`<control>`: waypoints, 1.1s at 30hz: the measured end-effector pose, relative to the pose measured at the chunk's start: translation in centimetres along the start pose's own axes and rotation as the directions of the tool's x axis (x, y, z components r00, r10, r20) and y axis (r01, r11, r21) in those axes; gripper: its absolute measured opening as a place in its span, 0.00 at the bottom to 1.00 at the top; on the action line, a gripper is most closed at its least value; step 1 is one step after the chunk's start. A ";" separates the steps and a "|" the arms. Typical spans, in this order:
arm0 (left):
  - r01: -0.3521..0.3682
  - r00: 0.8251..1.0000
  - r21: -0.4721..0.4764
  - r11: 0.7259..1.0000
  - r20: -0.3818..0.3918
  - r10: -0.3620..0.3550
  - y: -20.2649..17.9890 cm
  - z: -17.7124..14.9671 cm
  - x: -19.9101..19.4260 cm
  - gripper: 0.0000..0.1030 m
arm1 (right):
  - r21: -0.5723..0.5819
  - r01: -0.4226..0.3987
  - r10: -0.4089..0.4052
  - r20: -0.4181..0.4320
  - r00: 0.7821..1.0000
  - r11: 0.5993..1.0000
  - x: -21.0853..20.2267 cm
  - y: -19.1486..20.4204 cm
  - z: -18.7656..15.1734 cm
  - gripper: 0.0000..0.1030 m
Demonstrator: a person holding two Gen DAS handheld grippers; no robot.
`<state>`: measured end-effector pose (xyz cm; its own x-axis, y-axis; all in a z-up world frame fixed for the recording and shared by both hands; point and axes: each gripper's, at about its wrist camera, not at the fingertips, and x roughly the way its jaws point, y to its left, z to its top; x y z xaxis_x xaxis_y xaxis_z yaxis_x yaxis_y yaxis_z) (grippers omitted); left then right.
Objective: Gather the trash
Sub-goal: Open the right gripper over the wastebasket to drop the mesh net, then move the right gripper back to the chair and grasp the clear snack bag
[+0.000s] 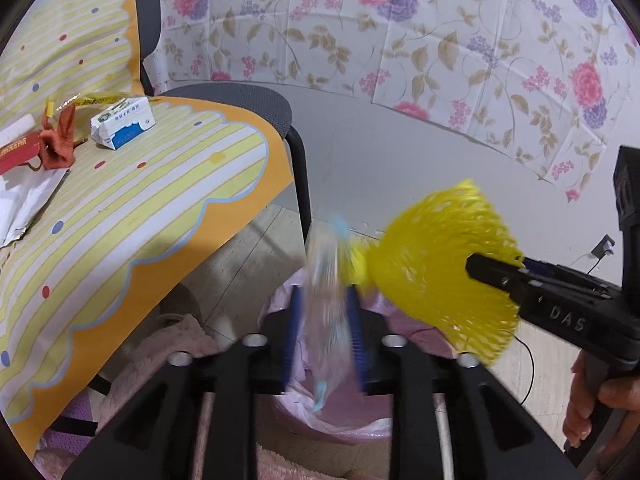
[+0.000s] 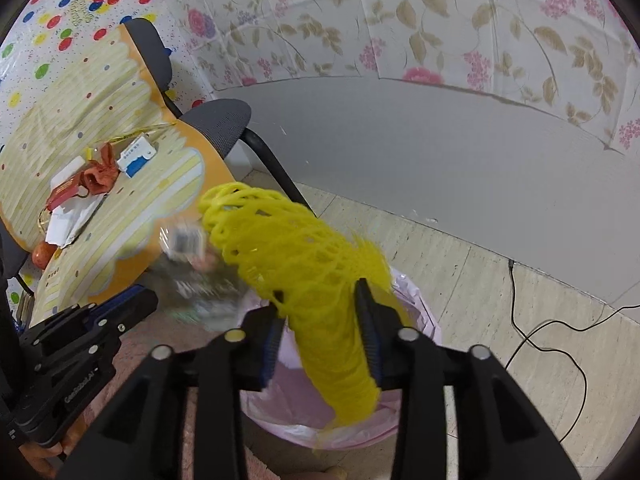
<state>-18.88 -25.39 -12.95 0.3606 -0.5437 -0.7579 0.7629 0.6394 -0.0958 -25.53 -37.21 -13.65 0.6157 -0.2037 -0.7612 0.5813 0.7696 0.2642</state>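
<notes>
A bin lined with a pink bag point(image 1: 340, 420) stands on the floor below both grippers; it also shows in the right wrist view point(image 2: 420, 320). My left gripper point(image 1: 323, 332) has its jaws a little apart with a blurred clear plastic wrapper point(image 1: 325, 292) between them, over the bin. Whether it still grips the wrapper I cannot tell. The wrapper also shows in the right wrist view point(image 2: 192, 272). My right gripper point(image 2: 320, 328) is shut on a yellow foam net sleeve point(image 2: 304, 264) above the bin. The sleeve point(image 1: 448, 272) shows at the right of the left wrist view.
A chair point(image 1: 240, 108) draped with a yellow striped cloth point(image 1: 140, 208) stands to the left. On it lie a white and blue carton point(image 1: 122, 122), an orange wrapper point(image 1: 58, 140), a red box point(image 1: 16, 152) and white paper point(image 1: 24, 204). A black cable point(image 2: 552, 336) runs on the floor.
</notes>
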 end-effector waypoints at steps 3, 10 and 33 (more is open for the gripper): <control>-0.024 1.000 -0.013 1.000 0.007 0.024 0.8 0.0 -0.5 0.33 | 0.007 -0.006 0.006 -0.021 1.000 1.000 0.8 0.0 0.0 0.46; -0.084 0.995 -0.058 0.995 0.056 0.087 2.7 0.1 -3.2 0.37 | -0.019 -0.013 0.012 -0.005 1.000 1.000 -0.1 0.6 0.5 0.51; -0.247 0.951 -0.287 0.926 0.112 0.288 11.2 -1.3 -13.8 0.60 | -0.321 -0.121 0.159 0.094 0.983 0.939 -6.4 11.8 3.1 0.51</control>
<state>-16.02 -10.08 -4.43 0.6226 -0.3935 -0.6764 0.4629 0.8821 -0.0871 -20.94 -28.65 -3.86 0.7478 -0.1350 -0.6501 0.3005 0.9419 0.1500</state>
